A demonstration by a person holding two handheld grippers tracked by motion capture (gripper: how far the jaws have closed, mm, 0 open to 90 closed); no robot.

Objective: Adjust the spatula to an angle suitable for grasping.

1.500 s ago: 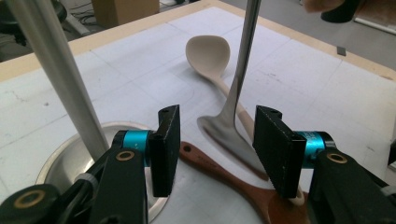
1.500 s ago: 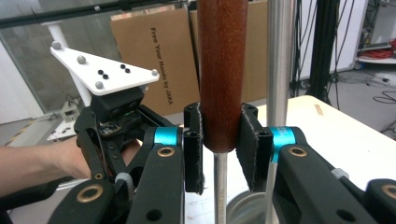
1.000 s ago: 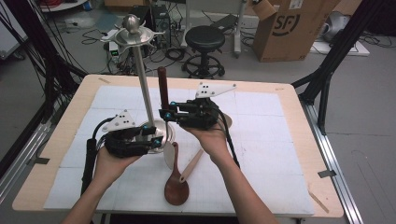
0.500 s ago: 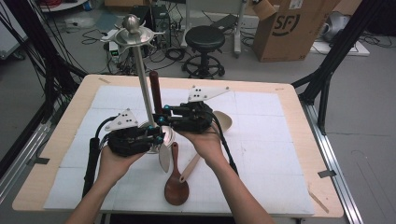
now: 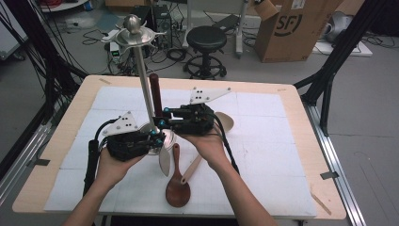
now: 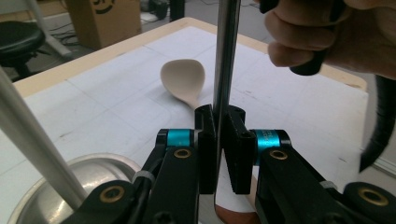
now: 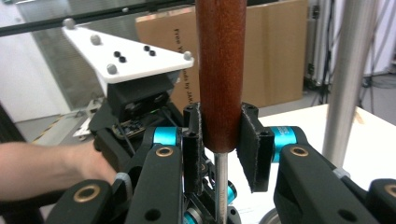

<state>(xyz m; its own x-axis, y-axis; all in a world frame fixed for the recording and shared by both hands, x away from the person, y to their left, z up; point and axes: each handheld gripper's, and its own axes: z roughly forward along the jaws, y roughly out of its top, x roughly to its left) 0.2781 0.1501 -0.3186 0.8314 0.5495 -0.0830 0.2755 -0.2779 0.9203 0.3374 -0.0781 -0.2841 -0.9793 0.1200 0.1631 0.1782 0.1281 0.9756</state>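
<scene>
A utensil with a dark red-brown wooden handle (image 5: pixel 154 92) and a thin metal shaft (image 6: pixel 224 70) stands upright over the table. My right gripper (image 5: pixel 163 118) is shut on the lower end of the handle (image 7: pixel 220 70), pads on both sides. Just below it, my left gripper (image 5: pixel 159 137) has just been closing and now pinches the metal shaft between its jaws (image 6: pixel 219 140). The utensil's metal blade (image 5: pixel 164 162) hangs below both grippers. Right beside them rises the steel utensil stand (image 5: pixel 141 66), its round base (image 6: pixel 93 177) by my left jaws.
A dark wooden spoon (image 5: pixel 178 188) lies near the front edge. A pale wooden spoon (image 5: pixel 226 121) lies slantwise behind my right hand, its bowl far (image 6: pixel 183 81). The stand's pole (image 7: pixel 348 79) is close on the right gripper's side. White mat (image 5: pixel 273 141) covers the table.
The left jaws have closed onto the metal shaft. The right gripper has shifted the upright utensil slightly left, toward the stand's pole, uncovering the pale spoon's bowl.
</scene>
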